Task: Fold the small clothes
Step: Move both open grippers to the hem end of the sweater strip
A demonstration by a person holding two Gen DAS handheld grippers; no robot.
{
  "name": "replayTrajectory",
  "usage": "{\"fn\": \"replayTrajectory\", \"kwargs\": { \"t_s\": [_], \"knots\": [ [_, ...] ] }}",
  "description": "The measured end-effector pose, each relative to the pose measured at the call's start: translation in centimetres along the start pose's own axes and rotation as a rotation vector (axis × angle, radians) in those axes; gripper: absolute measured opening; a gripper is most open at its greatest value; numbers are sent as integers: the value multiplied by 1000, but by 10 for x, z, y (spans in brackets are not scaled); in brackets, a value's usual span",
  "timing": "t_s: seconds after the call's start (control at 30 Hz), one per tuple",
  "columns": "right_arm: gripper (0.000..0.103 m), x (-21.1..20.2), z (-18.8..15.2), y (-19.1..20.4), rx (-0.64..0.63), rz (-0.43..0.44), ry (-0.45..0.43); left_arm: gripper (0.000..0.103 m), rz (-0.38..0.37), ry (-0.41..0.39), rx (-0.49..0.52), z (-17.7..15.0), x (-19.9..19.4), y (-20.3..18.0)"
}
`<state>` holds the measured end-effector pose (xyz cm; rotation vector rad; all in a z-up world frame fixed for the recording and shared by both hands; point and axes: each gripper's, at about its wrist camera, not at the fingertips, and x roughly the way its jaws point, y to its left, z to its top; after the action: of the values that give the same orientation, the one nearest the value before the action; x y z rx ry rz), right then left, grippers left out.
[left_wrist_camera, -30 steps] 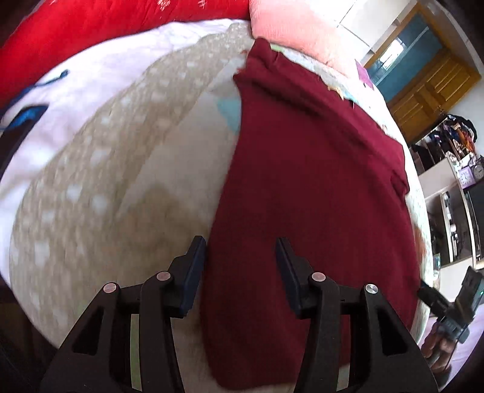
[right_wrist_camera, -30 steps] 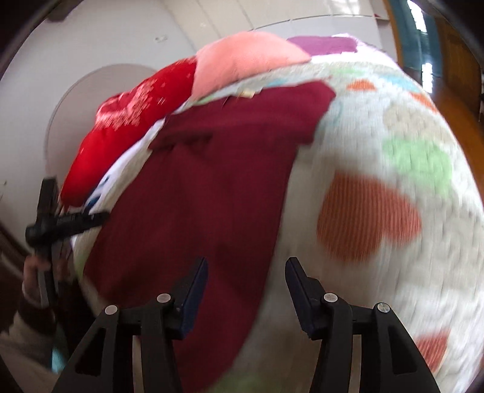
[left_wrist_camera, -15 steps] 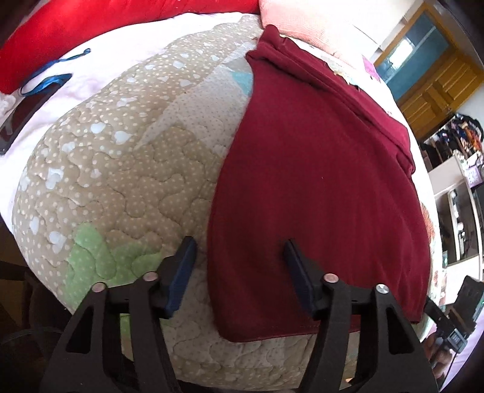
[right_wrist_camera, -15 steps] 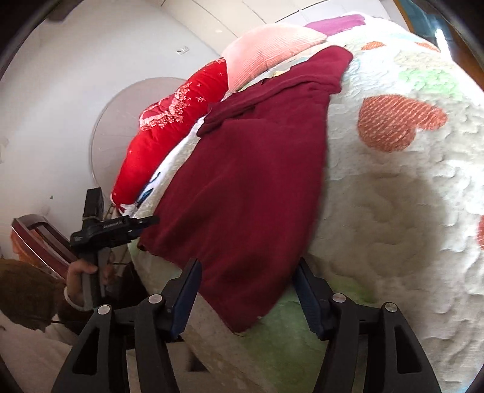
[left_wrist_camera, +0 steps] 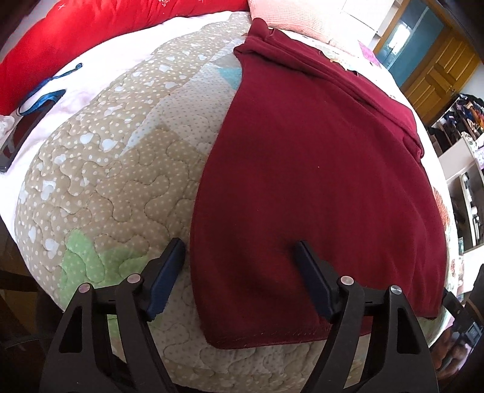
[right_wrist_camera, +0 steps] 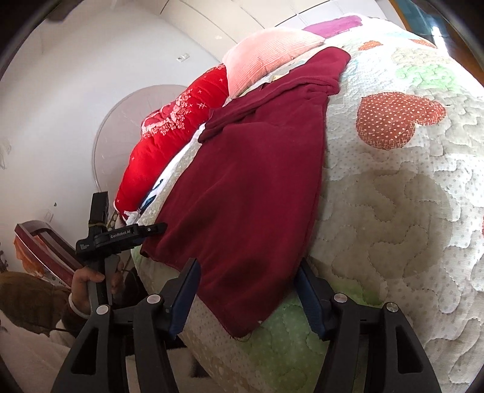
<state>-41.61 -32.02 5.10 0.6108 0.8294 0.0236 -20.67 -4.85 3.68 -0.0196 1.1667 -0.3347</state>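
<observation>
While its jaws stand spread and have just been opening wider, the left gripper (left_wrist_camera: 240,260) hovers over the near left corner of a dark red garment (left_wrist_camera: 317,187), one pad over the quilt (left_wrist_camera: 99,187) just off the cloth's left edge, the other over the cloth itself; neither pad pinches anything. Across the hem, the right gripper (right_wrist_camera: 248,276) is likewise parted, its jaws having just eased a little further apart, and the garment's near right corner (right_wrist_camera: 239,320) lies between them without being pressed. In the right wrist view the left gripper (right_wrist_camera: 121,235) appears at 9 o'clock, held by the person's hand (right_wrist_camera: 87,279) with its tips at the hem's other corner.

Spread flat on the patchwork quilt, the garment runs from the near edge of the bed away toward 12 o'clock, its far end bunched in folds (left_wrist_camera: 302,57) close to a pink pillow (left_wrist_camera: 290,15). At 11 o'clock from the garment lies a bright red cushion (left_wrist_camera: 75,36), and at 9 o'clock a blue lanyard (left_wrist_camera: 42,99) rests on white bedding beside a dark flat device (left_wrist_camera: 18,142). To the right, at 2 o'clock, stand wooden doors (left_wrist_camera: 438,78); shelving (left_wrist_camera: 466,181) fills the 3 o'clock side. In the right wrist view a red heart patch (right_wrist_camera: 396,118) marks the quilt at 2 o'clock of the garment.
</observation>
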Motion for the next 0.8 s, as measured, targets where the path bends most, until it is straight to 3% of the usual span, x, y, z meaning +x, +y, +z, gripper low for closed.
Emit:
{"fn": "replayTrajectory", "kwargs": {
  "t_s": [0.3, 0.37, 0.4, 0.43, 0.53, 0.57, 0.63, 0.8],
  "knots": [
    [64, 5, 2, 0, 9, 22, -28, 78, -16, -4, -8, 0, 2, -2],
    [55, 10, 4, 1, 4, 3, -24, 78, -28, -14, 0, -2, 2, -2],
    [43, 11, 6, 0, 0, -12, -24, 77, -34, -17, 17, -4, 1, -4],
    [31, 13, 7, -1, 9, -23, -28, 72, -37, -21, 34, -6, -1, -5],
    [15, 18, 6, -3, 56, 1, -32, 40, -66, -33, 43, -11, -7, -5],
    [14, 18, 5, -2, 57, 7, -31, 27, -90, -36, 37, -12, -9, -4],
    [13, 18, 4, 6, 39, 24, -24, 14, -120, -39, 29, -12, -12, -3],
    [11, 8, 4, 33, -36, 62, -14, 10, -205, -50, 7, -8, -38, 10]
  ]
}}
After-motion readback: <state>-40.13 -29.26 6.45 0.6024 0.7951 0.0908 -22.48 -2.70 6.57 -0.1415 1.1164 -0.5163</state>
